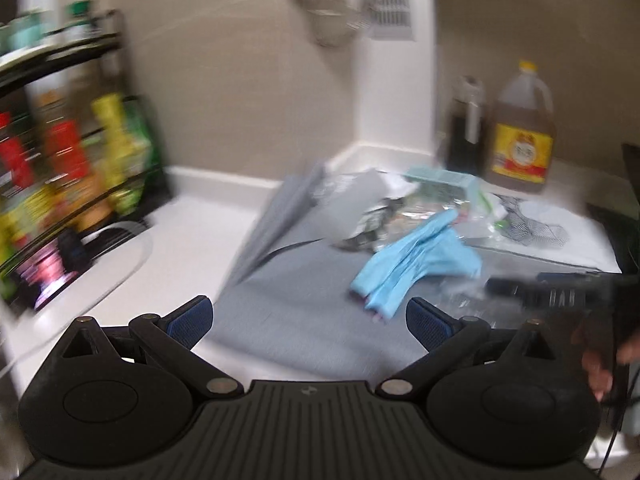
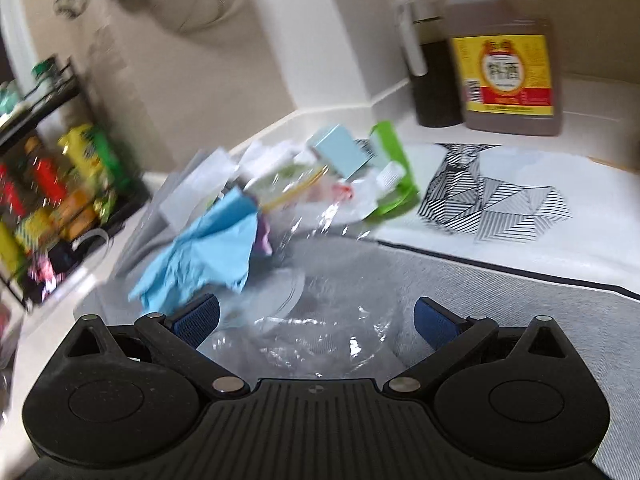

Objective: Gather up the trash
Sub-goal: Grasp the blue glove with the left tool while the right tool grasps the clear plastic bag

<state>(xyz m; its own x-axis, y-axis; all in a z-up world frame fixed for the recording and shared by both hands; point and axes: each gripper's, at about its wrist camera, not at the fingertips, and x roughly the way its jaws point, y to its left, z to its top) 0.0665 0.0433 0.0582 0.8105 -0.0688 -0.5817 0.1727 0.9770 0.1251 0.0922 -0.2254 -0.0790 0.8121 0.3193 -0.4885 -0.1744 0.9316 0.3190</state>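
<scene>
Left tongs (image 1: 308, 314) spread, empty; right tongs (image 2: 316, 318) spread over clear plastic (image 2: 320, 332); jug (image 2: 506, 56) label reads 料酒.

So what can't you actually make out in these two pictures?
- Spice rack, left wrist view: motion blur smears every label.
- Clear plastic, right wrist view: see-through, its edges are lost between the open right claw.
- Big jug, right wrist view: top cut off by the frame.
- Pile behind the blue glove, left wrist view: blurred, items indistinct; left claw open, empty.
</scene>
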